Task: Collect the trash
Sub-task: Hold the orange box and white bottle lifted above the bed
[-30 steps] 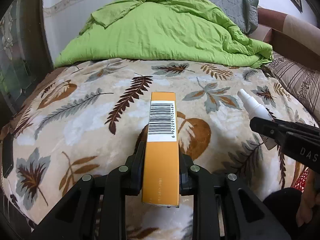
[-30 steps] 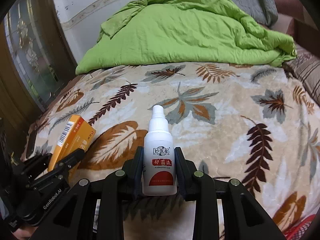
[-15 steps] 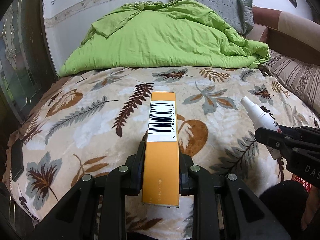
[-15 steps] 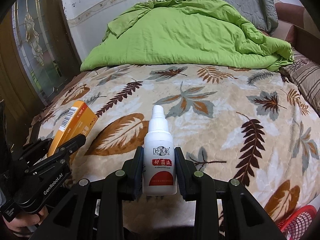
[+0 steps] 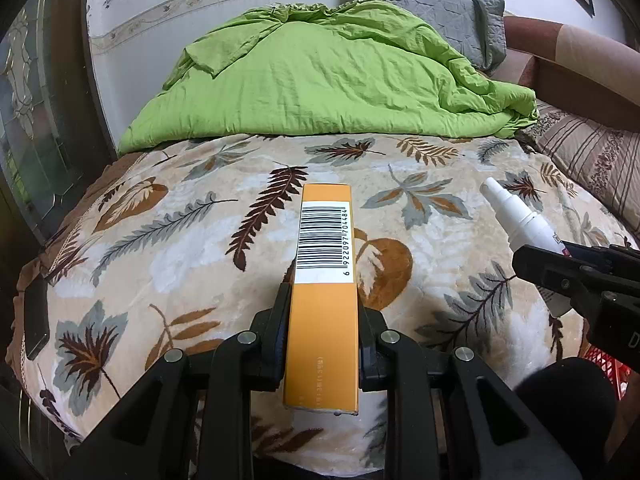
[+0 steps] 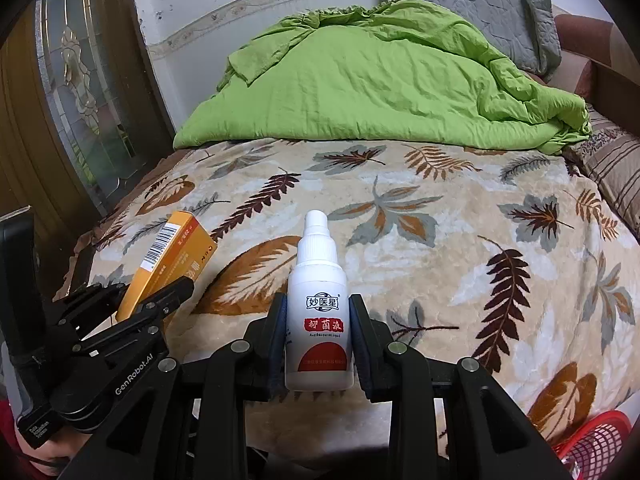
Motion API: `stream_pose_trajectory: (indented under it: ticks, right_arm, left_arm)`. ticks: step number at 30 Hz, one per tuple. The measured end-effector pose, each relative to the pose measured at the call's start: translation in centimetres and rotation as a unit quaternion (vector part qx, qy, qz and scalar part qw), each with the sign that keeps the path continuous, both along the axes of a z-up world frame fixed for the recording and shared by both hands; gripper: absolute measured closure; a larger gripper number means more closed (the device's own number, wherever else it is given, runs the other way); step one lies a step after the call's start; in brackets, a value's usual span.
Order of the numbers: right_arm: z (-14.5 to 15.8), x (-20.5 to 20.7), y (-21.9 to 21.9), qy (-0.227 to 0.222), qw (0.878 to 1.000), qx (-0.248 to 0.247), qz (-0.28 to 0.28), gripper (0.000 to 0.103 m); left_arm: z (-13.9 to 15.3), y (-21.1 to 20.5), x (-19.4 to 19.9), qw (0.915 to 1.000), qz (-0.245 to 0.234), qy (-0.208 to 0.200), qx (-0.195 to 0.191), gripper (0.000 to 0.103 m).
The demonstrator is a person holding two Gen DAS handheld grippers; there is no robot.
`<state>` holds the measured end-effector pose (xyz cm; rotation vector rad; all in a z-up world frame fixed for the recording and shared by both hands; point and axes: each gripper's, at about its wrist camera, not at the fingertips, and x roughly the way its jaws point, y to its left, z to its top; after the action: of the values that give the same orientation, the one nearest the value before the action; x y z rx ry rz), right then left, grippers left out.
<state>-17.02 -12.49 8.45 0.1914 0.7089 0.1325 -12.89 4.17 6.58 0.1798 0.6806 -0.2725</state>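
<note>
My left claw (image 5: 322, 336) pinches the box (image 5: 324, 280). My right claw (image 6: 318, 340) pinches the bottle (image 6: 318, 312). The red basket (image 6: 596, 440) sits low on my right.

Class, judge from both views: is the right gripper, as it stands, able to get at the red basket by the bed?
Probably yes: the right gripper, shut on the white bottle, has the red basket low on its right, nothing visible between.

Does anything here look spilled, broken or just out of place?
Nothing spilled or broken. The orange box sits straight in the left claw, the capped white bottle upright in the right claw. Only untidy bit: the green quilt lies bunched at the bed's far end.
</note>
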Motion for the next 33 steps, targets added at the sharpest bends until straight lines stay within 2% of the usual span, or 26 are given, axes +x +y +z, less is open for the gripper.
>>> stream_pose_trajectory:
  ticks: [22,33]
  right_arm:
    - [-0.1,-0.4,-0.2,0.002,1.0,0.007,-0.003,0.071]
    - [0.1,-2.3,-3.1,0.005,0.999,0.024,-0.033,0.071]
  left_arm:
    - [0.1,0.0,-0.1,1.0,-0.003,0.001,-0.001,0.079]
    - [1.1,-2.9,-1.2,0.9992,-0.041,0.003,0.0,0.079]
